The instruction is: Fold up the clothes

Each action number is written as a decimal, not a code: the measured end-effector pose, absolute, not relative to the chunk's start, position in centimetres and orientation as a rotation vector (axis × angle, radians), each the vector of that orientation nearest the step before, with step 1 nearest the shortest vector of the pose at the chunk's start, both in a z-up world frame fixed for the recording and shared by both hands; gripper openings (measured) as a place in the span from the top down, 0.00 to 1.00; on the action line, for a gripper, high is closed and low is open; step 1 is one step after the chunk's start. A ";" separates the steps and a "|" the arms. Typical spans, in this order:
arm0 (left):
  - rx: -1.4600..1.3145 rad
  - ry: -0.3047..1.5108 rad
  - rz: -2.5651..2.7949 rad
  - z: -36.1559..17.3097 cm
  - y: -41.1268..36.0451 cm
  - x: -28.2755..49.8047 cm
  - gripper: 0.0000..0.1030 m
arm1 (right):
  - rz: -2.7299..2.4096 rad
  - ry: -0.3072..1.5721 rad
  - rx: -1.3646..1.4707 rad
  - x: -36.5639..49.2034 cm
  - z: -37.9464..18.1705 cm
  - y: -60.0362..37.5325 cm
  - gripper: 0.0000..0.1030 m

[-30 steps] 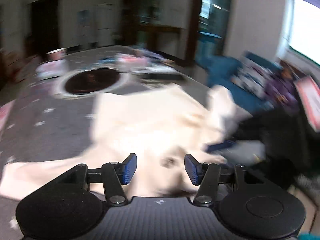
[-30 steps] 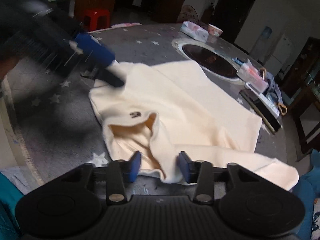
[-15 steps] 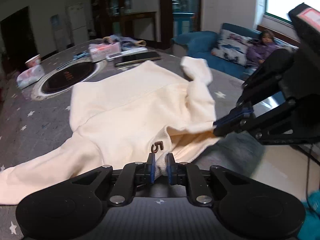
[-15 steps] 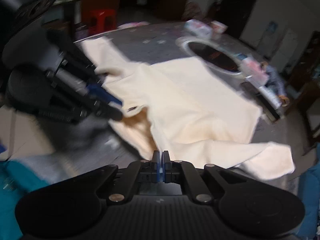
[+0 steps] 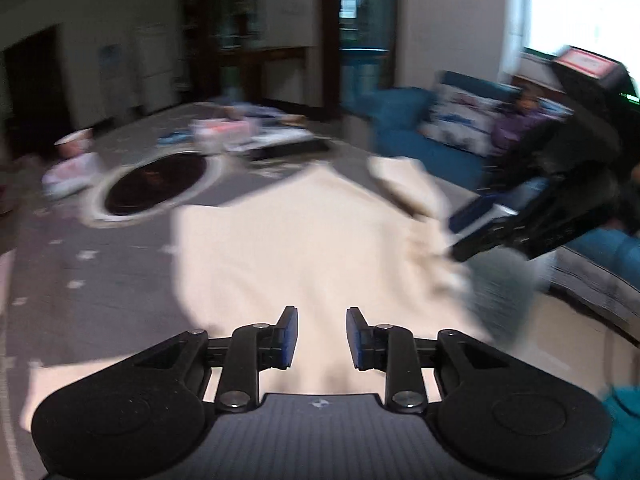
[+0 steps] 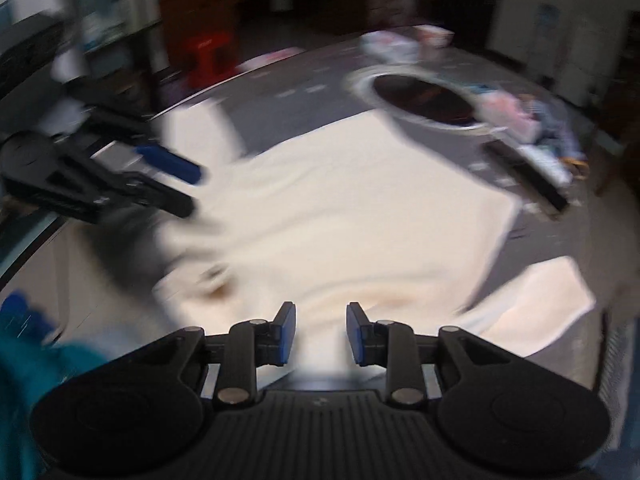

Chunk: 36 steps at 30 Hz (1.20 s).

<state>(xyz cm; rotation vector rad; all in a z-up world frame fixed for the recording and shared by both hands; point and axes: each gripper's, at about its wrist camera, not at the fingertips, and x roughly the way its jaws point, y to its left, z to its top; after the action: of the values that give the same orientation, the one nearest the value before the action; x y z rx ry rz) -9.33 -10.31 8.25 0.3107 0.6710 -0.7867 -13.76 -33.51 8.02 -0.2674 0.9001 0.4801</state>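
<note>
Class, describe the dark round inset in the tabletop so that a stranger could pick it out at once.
Start at the grey star-patterned table, then look past the far edge of the cream garment spread across it. There sits the dark round inset, flush with the tabletop. Only it is a black-red disc ringed by a pale band.

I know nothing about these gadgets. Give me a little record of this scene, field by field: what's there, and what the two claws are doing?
Setting: grey star-patterned table in a living room
Garment: cream long-sleeved top, spread flat on the table
Sleeve: one sleeve lies out to the right in the right wrist view
Left gripper: open, holding nothing, over the top's near edge
Right gripper: open, holding nothing, over the top's near edge
Other item: dark round inset in the table
Image quality: blurred
</note>
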 end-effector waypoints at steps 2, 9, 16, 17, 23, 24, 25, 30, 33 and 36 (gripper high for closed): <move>0.281 0.692 -0.695 7.8 -10.6 -6.4 0.70 | 0.439 0.900 -0.243 -12.0 7.6 -34.2 0.73; 0.183 0.767 -0.477 5.8 -11.3 3.3 0.57 | 0.293 0.896 -0.158 -5.6 6.0 -36.5 0.65; 0.154 0.814 -0.411 3.5 -13.3 8.2 0.63 | 0.148 0.888 -0.073 0.7 4.5 -38.8 0.58; 0.146 0.822 -0.422 3.4 -13.5 8.5 0.80 | 0.128 0.887 -0.061 1.6 4.3 -39.1 0.58; 0.171 0.720 -0.585 4.9 -15.9 5.3 0.94 | 0.090 0.905 -0.022 3.3 3.0 -40.4 0.57; 0.173 0.708 -0.649 5.3 -16.4 4.3 0.94 | 0.087 0.906 -0.019 3.4 2.9 -40.5 0.57; 0.190 0.705 -0.707 5.4 -16.8 3.4 0.94 | 0.083 0.907 -0.017 3.5 2.8 -40.6 0.57; 0.270 0.638 -0.785 6.1 -17.0 0.5 0.84 | 0.080 0.915 -0.008 3.6 2.5 -40.9 0.56; 0.323 0.579 -0.760 6.3 -16.6 -0.6 0.54 | 0.077 0.916 -0.014 3.8 2.5 -40.8 0.52; 0.403 0.550 -0.782 5.7 -16.9 -1.6 0.35 | 0.074 0.917 -0.020 4.0 2.4 -40.7 0.52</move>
<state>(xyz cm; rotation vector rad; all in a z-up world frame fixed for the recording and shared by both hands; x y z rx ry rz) -1.64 -16.91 5.71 0.4026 0.5497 -0.7821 4.04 -40.71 2.40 -0.0201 0.9166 0.0735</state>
